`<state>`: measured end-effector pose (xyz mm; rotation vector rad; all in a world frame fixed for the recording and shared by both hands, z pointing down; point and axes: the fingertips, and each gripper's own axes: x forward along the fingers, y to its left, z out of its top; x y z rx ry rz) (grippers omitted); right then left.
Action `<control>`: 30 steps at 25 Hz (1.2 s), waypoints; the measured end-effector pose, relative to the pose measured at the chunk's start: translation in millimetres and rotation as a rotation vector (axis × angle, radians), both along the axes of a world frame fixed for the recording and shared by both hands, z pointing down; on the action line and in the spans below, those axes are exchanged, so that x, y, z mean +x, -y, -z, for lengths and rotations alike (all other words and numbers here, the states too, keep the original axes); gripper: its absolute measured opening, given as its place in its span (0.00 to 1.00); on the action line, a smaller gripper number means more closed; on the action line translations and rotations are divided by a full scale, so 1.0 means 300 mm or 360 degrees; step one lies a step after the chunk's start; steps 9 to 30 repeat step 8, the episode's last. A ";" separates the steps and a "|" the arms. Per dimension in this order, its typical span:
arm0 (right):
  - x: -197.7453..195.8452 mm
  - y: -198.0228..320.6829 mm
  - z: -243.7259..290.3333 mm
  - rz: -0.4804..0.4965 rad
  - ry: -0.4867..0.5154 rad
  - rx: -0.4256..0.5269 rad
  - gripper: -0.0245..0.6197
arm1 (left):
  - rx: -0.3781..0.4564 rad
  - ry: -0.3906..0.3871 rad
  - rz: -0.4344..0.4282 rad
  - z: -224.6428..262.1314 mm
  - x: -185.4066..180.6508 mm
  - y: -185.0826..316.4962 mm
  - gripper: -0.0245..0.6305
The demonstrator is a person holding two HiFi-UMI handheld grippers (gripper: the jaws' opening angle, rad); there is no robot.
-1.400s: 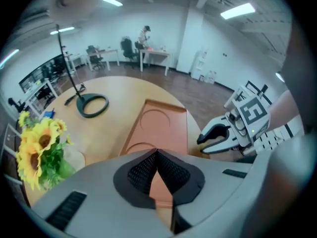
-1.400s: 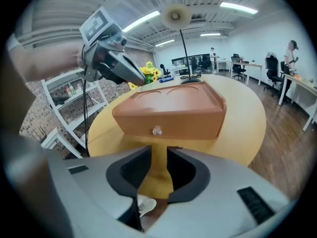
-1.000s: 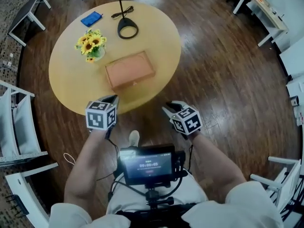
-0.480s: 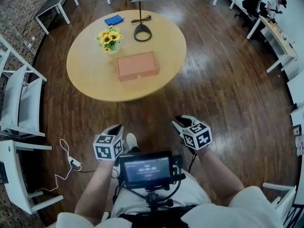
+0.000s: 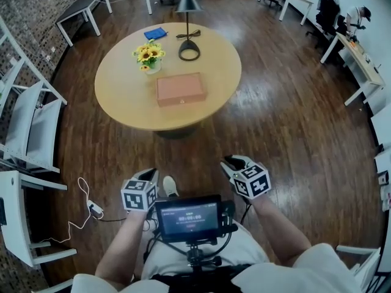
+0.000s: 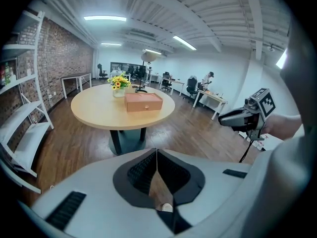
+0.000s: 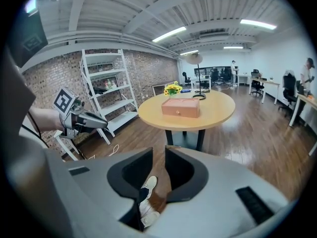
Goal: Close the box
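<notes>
The box, lid down, lies near the middle of the round table, beside 1 vase of sunflowers and 1 lamp. Both tools hang well apart from the table: the left gripper has its 2 jaws meeting at the tips, empty. The right gripper has its 2 jaws slightly apart, empty.

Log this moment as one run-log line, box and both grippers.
box: lid down, on table | left hand-held gripper: shut, empty | right hand-held gripper: open, empty | both clear of table, near person's body
</notes>
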<state>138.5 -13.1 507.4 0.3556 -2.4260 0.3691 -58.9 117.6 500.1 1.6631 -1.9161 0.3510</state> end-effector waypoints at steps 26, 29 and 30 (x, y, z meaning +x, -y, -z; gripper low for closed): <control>0.065 -0.040 -0.025 -0.0015 -0.0023 -0.0015 0.17 | -0.0006 -0.0010 -0.0015 0.007 0.052 -0.018 0.04; 0.065 -0.040 -0.025 -0.0015 -0.0023 -0.0015 0.17 | -0.0006 -0.0010 -0.0015 0.007 0.052 -0.018 0.04; 0.065 -0.040 -0.025 -0.0015 -0.0023 -0.0015 0.17 | -0.0006 -0.0010 -0.0015 0.007 0.052 -0.018 0.04</control>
